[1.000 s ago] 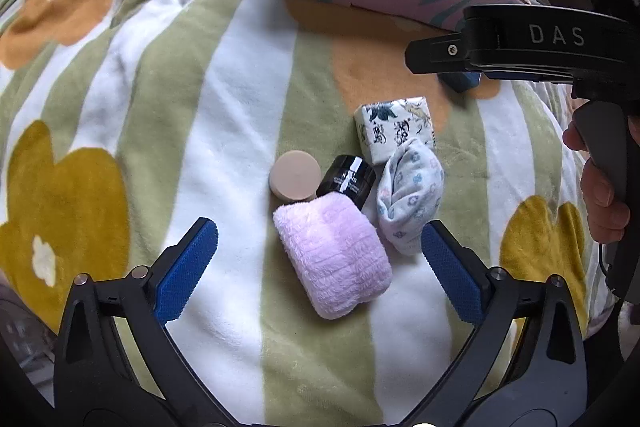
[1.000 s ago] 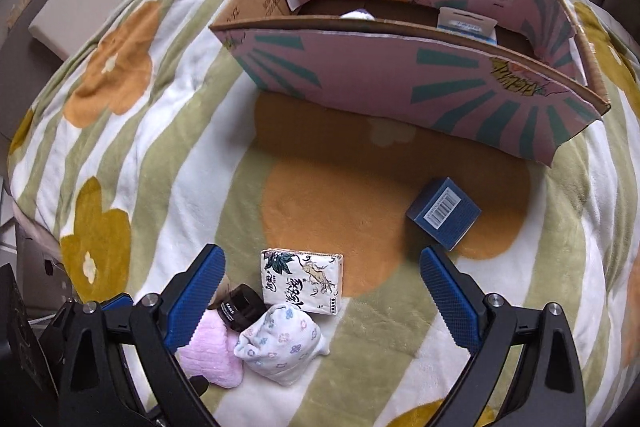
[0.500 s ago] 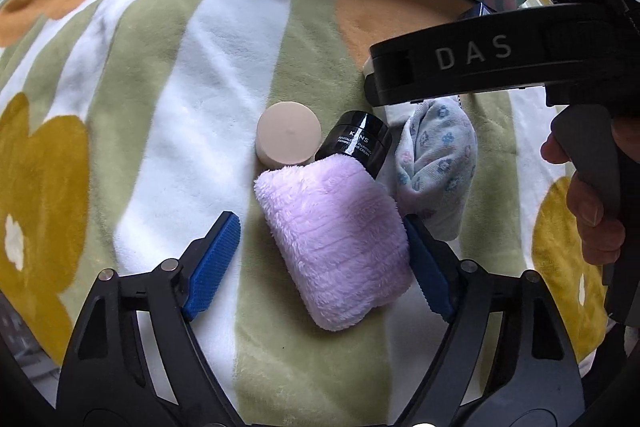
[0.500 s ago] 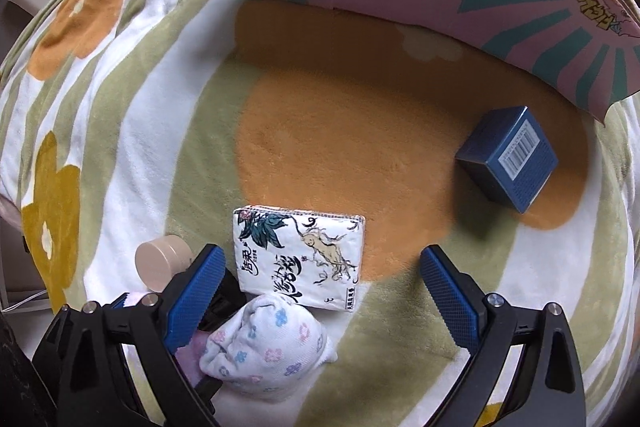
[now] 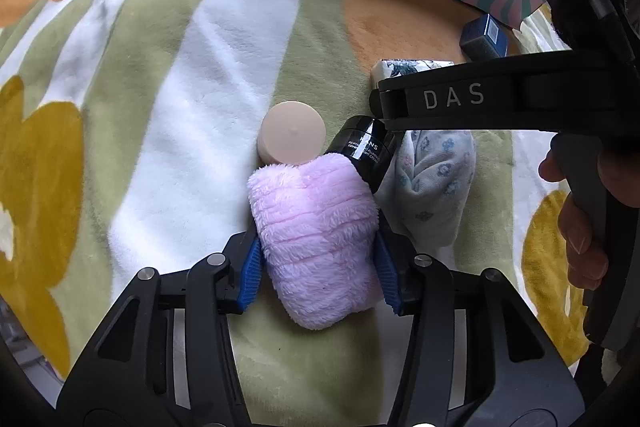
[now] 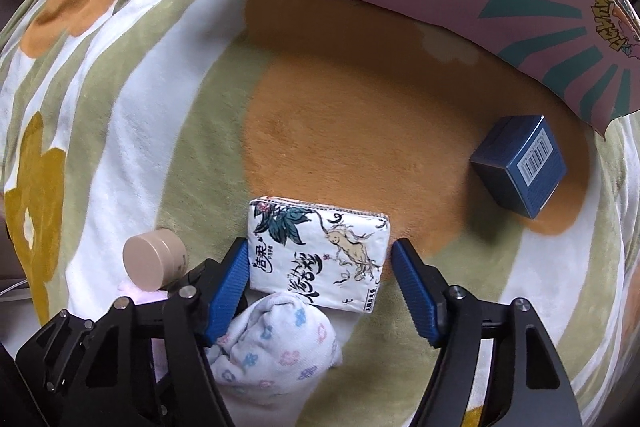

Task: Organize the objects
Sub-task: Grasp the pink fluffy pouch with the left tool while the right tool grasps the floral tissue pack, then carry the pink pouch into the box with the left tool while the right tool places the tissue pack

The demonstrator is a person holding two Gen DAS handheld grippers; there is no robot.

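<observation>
My left claw [image 5: 318, 273]: pads pressed against both sides of the pink fluffy cloth [image 5: 316, 243].
My right claw [image 6: 320, 285]: jaws apart, straddling the tissue pack [image 6: 318, 259], not yet pinching.
Black jar [image 5: 366, 151]: touching the cloth's far edge; brand partly hidden.
Right tool's body: "DAS".
Blue box [image 6: 520, 165]: barcode label, beyond the tissue pack.

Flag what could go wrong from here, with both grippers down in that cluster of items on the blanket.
The left gripper pinches the pink fluffy cloth, whose far end overlaps the black jar; lifting could drag or roll the jar into the beige jar.

The right gripper straddles the tissue pack, its right pad apparently not touching, so a grip may be uneven. Its left finger sits close to the floral sock bundle and might snag it.
</observation>
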